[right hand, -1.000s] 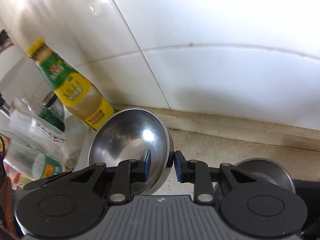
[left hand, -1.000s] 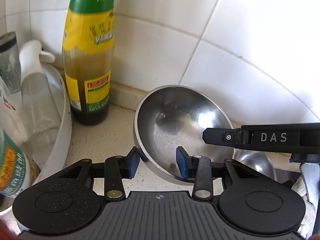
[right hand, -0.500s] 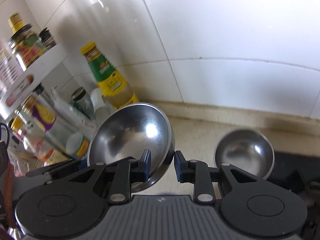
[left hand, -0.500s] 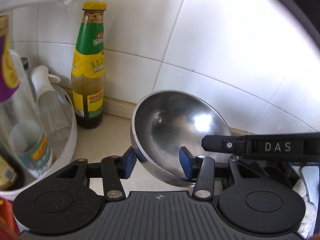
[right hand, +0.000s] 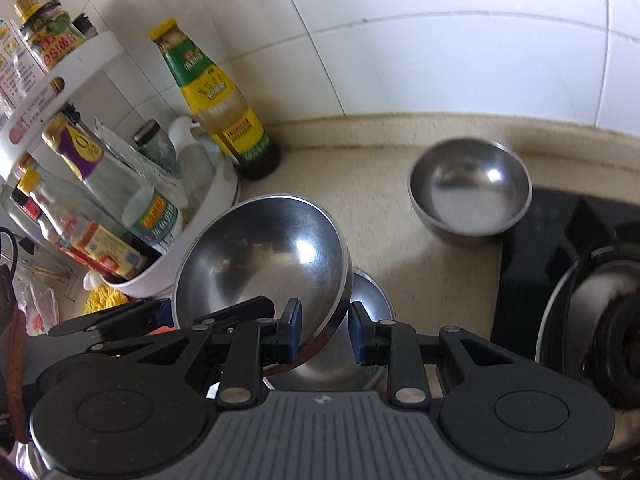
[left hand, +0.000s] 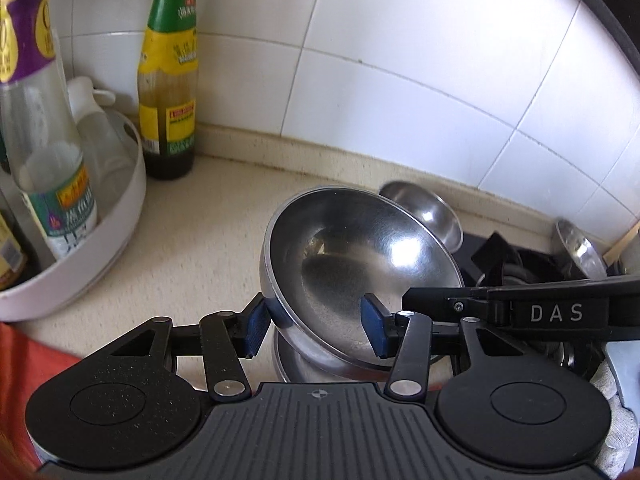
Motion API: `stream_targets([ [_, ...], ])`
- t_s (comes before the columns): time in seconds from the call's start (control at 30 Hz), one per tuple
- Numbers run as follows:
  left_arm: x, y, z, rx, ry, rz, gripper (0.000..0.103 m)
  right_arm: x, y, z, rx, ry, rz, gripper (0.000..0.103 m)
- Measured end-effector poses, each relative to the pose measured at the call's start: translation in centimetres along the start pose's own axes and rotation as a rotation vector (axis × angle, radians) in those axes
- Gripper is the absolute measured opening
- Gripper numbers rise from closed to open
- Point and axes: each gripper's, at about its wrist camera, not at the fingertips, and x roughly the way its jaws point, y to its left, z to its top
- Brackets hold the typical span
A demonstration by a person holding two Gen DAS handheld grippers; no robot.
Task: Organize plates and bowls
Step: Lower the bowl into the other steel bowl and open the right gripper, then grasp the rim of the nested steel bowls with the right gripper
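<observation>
Left tongs (left hand: 314,330) are opening off the steel bowl (right hand: 260,264), right tongs (right hand: 323,332) alone clamp its rim, now carried over a lower bowl (right hand: 370,300) for stacking

Bright daylight washes out the white wall tiles (left hand: 400,40) in both views. A sharp glare spot sits inside the tilted steel bowl (left hand: 352,256). The small steel bowl (right hand: 470,192) looks blurred by motion. The fisheye lens bends tile lines and darkens the corners.

Beige countertop (right hand: 384,216) with steel bowl (right hand: 470,192), sauce bottle (right hand: 224,108).
</observation>
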Motion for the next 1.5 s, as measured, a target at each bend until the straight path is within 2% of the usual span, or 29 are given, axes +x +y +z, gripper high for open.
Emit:
stream_targets([
  [0.27,0.8,-0.2,-1.7,0.007,0.044,0.011,0.056,1.2,-1.0,-1.3,0.004,0.029,-0.027,0.026],
  [0.43,0.2,1.0,-1.7,-0.012,0.019,0.049,0.063,-0.2,-2.0,-1.5,0.016,0.004,-0.052,0.029],
  [0.6,-0.4,1.0,-0.8,-0.016,-0.005,0.059,0.064,-1.8,-3.2,-0.6,0.024,-0.037,-0.068,0.029],
  [0.83,0.0,-1.5,1.4,0.049,-0.042,0.052,0.07,-3.2,-6.5,2.3,0.083,-0.093,-0.124,0.029],
  [1.07,2.9,-4.5,4.9,0.123,-0.02,0.04,0.083,-2.7,-9.3,5.5,0.117,-0.109,-0.161,0.031],
  [1.23,6.0,-6.0,6.8,0.148,0.012,0.028,0.087,-0.8,-11.5,7.5,0.142,-0.097,-0.171,0.037],
  [1.37,9.3,-6.1,7.9,0.135,0.082,0.011,0.087,1.4,-13.1,8.6,0.167,-0.069,-0.187,0.037],
  [1.5,12.0,-6.2,8.7,0.142,0.116,0.013,0.087,3.1,-14.5,9.1,0.217,-0.047,-0.149,0.037],
])
